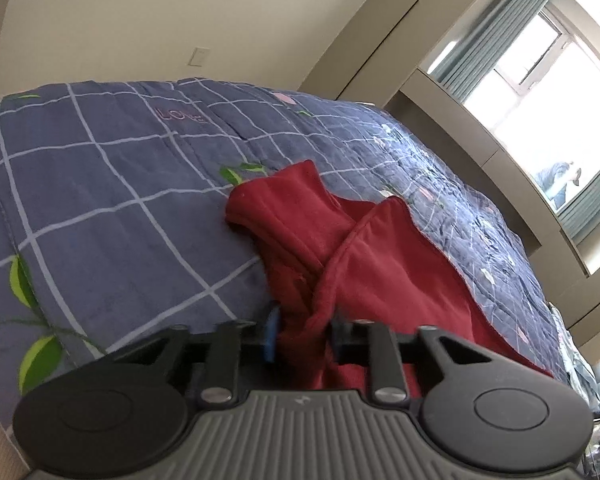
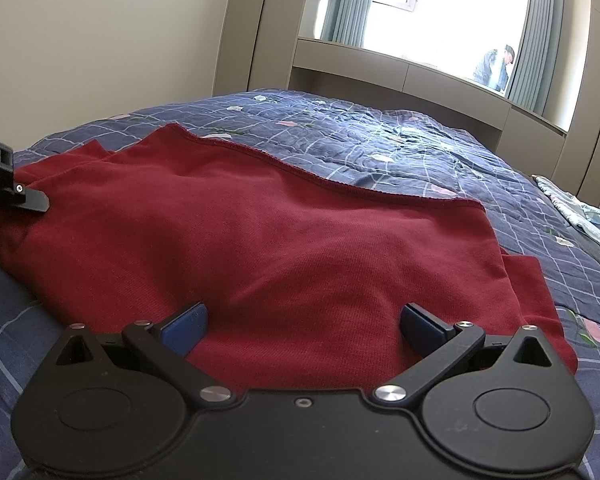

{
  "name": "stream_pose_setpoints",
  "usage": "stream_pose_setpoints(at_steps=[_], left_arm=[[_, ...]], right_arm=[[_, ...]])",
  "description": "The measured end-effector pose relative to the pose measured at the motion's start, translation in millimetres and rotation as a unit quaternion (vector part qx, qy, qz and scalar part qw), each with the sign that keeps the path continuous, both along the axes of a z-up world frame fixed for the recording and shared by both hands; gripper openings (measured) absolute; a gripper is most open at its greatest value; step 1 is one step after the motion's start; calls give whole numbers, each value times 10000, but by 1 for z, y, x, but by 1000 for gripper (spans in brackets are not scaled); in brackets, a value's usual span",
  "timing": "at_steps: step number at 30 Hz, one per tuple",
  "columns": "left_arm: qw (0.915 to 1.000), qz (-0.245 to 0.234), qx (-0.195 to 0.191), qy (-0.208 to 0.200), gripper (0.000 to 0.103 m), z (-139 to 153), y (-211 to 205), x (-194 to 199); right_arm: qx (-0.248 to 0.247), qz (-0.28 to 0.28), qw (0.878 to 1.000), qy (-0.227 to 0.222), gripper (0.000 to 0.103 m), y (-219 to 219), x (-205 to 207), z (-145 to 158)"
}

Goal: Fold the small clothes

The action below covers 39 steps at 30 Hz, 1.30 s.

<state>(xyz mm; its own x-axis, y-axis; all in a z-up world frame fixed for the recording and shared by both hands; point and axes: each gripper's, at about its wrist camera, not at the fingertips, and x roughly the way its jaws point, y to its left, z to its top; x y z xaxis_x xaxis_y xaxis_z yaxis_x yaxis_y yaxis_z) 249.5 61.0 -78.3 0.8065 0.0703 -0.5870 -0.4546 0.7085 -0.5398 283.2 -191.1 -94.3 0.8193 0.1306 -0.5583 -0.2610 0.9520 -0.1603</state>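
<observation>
A dark red garment [image 2: 260, 232] lies spread on a bed with a blue checked quilt [image 2: 420, 148]. My left gripper [image 1: 302, 332] is shut on a bunched edge of the red garment [image 1: 340, 248] near one folded-over sleeve. In the right wrist view the left gripper shows at the far left edge [image 2: 28, 200], on the garment's left end. My right gripper [image 2: 302, 328] is open, its blue pads spread wide, low over the near edge of the garment with cloth between the jaws.
The blue checked quilt [image 1: 100, 200] covers the whole bed. A light blue cloth [image 2: 588, 220] lies at the bed's right edge. Beige cabinets and a window with curtains [image 2: 440, 8] stand beyond the bed.
</observation>
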Motion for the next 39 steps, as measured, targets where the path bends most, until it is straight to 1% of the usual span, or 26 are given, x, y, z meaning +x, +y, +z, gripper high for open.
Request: stream_pose_setpoints(at_steps=[2, 5, 7, 11, 12, 14, 16, 17, 20, 21, 23, 24, 25, 26, 27, 28, 30, 31, 32, 33, 34, 35, 38, 39], left_arm=[[9999, -47, 86, -65, 15, 4, -3, 1], [9980, -256, 511, -270, 13, 17, -14, 3], [9957, -458, 700, -399, 12, 28, -21, 5], [9892, -926, 901, -687, 12, 55, -32, 17], [9864, -1077, 994, -748, 12, 62, -38, 21], [9778, -1426, 1260, -877, 12, 79, -53, 30], [9646, -1889, 1565, -970, 12, 96, -76, 40], [9567, -2117, 1724, -1012, 12, 104, -88, 44], [9225, -2889, 2292, -1138, 11, 127, -138, 55], [9092, -3149, 2457, -1172, 11, 133, -156, 56], [8799, -3662, 2754, -1259, 11, 140, -194, 55], [8605, -3960, 2926, -1311, 11, 141, -217, 53], [8446, -4187, 3056, -1341, 11, 139, -235, 51], [8248, -4458, 3208, -1345, 11, 135, -255, 47], [7994, -4772, 3413, -1292, 12, 127, -279, 41], [7776, -5013, 3597, -1214, 12, 119, -297, 38], [7389, -5380, 3923, -1034, 12, 97, -330, 31], [7275, -5499, 3999, -919, 13, 87, -340, 30], [7210, -5573, 4042, -782, 14, 76, -349, 29], [7208, -5597, 4030, -693, 15, 68, -353, 28], [7231, -5608, 3985, -624, 17, 64, -355, 27], [7275, -5614, 3902, -573, 20, 60, -352, 25], [7530, -5523, 3530, -578, 37, 62, -341, 23], [7608, -5521, 3359, -600, 47, 65, -336, 23]], right_arm=[[59, 0, 10000, 1, 103, -1, 0, 1], [203, 11, 9998, -4, 103, -4, 0, 3], [530, 51, 9986, 8, 103, -14, -1, 8], [1198, -49, 9926, -189, 103, -42, -1, 25], [1281, -73, 9915, -219, 103, -49, -1, 29], [1423, -213, 9890, -345, 103, -66, 0, 37], [1571, -409, 9857, -440, 103, -85, 1, 45], [1674, -513, 9833, -494, 103, -97, -1, 49], [1942, -857, 9751, -645, 103, -134, -7, 60], [2010, -974, 9723, -691, 103, -147, -8, 62], [2096, -1227, 9669, -779, 103, -171, -14, 65], [2113, -1378, 9642, -816, 103, -182, -17, 64], [2127, -1529, 9613, -854, 103, -193, -20, 64], [2151, -1687, 9578, -887, 103, -205, -24, 63], [2183, -1825, 9544, -904, 103, -216, -26, 61], [2230, -1954, 9507, -906, 103, -226, -29, 59], [2389, -2220, 9415, -846, 103, -247, -34, 51], [2496, -2353, 9359, -805, 103, -255, -37, 46], [2605, -2432, 9311, -780, 103, -262, -38, 42], [2718, -2471, 9270, -755, 103, -269, -41, 38], [2807, -2493, 9240, -722, 103, -273, -42, 35], [2866, -2503, 9221, -700, 103, -277, -42, 32], [3021, -2442, 9193, -627, 103, -281, -44, 26], [3066, -2406, 9189, -613, 103, -282, -44, 25]])
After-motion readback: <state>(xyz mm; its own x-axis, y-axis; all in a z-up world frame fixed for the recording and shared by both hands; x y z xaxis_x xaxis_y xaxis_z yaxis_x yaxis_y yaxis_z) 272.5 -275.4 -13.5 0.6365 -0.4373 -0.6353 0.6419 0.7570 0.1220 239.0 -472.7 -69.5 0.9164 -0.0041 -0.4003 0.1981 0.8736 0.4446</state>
